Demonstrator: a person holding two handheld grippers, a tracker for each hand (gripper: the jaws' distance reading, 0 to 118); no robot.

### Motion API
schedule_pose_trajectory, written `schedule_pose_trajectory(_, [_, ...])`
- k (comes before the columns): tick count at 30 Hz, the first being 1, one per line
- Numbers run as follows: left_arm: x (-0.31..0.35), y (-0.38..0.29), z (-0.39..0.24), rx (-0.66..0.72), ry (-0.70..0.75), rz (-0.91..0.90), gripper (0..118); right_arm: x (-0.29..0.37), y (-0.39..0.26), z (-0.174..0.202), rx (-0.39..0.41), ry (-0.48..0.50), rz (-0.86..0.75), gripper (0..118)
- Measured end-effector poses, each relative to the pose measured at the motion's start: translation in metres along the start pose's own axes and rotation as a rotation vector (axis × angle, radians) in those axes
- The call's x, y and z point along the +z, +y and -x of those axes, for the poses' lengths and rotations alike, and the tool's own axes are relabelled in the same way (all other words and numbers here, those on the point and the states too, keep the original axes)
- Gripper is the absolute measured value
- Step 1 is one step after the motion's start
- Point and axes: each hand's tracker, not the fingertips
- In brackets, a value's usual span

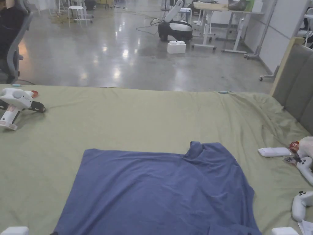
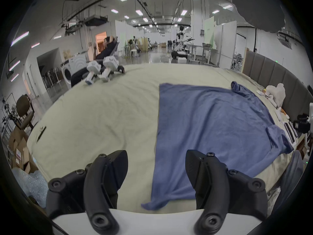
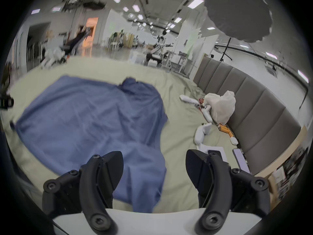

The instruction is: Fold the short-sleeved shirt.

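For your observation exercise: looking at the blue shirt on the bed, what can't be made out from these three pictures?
- Shirt near hem, head view: cut off by the bottom edge.
- Shirt's near edge, right gripper view: hidden behind the right tongs.
- Far sleeve: bunched, shape unclear.
- Shirt's underside: hidden against the bed sheet.
- Right gripper view: motion blur hides fabric detail.

Soft cloth on a bed, hard plastic and polished floor around it.
The shirt (image 1: pixel 159 189) was matt blue knit cloth, softly creased, lying on the bed (image 1: pixel 146 116) under a matt, wrinkled olive sheet. Beyond the bed, the concrete floor (image 1: pixel 101 52) shone glossy with reflections. Right of the shirt, the headboard (image 1: pixel 295 82) looked like padded grey fabric. Both grippers' fingers (image 2: pixel 118 172) (image 3: pixel 113 169) were matt black plastic.
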Motion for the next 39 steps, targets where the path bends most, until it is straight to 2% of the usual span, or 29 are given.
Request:
schedule_pose_trajectory(3, [-0.001, 0.02, -0.015, 0.001, -0.033, -0.07, 74, -0.003, 0.024, 0.011, -0.097, 0.031, -0.086, 81])
schedule_pose_trajectory(6, [-0.01, 0.037, -0.031, -0.006, -0.048, -0.151, 62, -0.005, 0.049, 0.028, -0.158, 0.044, -0.208, 74])
schedule_pose_trajectory(8, [-0.012, 0.051, -0.045, -0.001, -0.05, -0.214, 42, -0.005, 0.063, 0.043, -0.186, 0.052, -0.282, 55])
schedule_pose_trajectory(9, [-0.011, 0.055, -0.054, 0.001, -0.052, -0.242, 33, -0.004, 0.069, 0.048, -0.196, 0.051, -0.307, 41])
schedule_pose_trajectory(10, [-0.009, 0.06, -0.06, 0.007, -0.051, -0.278, 22, -0.003, 0.074, 0.053, -0.21, 0.066, -0.345, 22])
schedule_pose_trajectory(11, [-0.008, 0.065, -0.066, 0.011, -0.055, -0.311, 14, -0.002, 0.079, 0.057, -0.223, 0.066, -0.376, 14])
schedule_pose_trajectory(13, [-0.005, 0.071, -0.076, 0.007, -0.048, -0.377, 0, 0.001, 0.086, 0.065, -0.231, 0.047, -0.419, 12])
schedule_pose_trajectory(15, [0.002, 0.076, -0.083, -0.008, -0.059, -0.443, 0, 0.005, 0.091, 0.068, -0.257, 0.059, -0.454, 6])
schedule_pose_trajectory(18, [0.008, 0.08, -0.088, -0.042, -0.048, -0.491, 0, 0.007, 0.096, 0.072, -0.255, 0.045, -0.482, 4])
schedule_pose_trajectory(24, [0.018, 0.075, -0.071, -0.046, -0.032, -0.45, 0, 0.01, 0.098, 0.067, -0.255, 0.066, -0.478, 3])
schedule_pose_trajectory(27, [0.015, 0.06, -0.044, -0.033, -0.035, -0.285, 0, 0.009, 0.094, 0.067, -0.217, 0.086, -0.466, 1])
schedule_pose_trajectory(31, [0.013, 0.026, 0.0, 0.076, -0.06, -0.052, 0, 0.005, 0.085, 0.069, -0.206, 0.123, -0.434, 0])
schedule_pose_trajectory(36, [0.012, -0.014, 0.03, 0.07, -0.051, 0.202, 0, -0.002, 0.077, 0.075, -0.199, 0.154, -0.379, 0])
schedule_pose_trajectory(37, [0.004, -0.023, 0.037, 0.071, -0.055, 0.238, 1, -0.003, 0.075, 0.076, -0.197, 0.159, -0.369, 0])
schedule_pose_trajectory(39, [-0.001, -0.034, 0.042, 0.089, -0.042, 0.295, 12, -0.007, 0.073, 0.079, -0.186, 0.167, -0.349, 0])
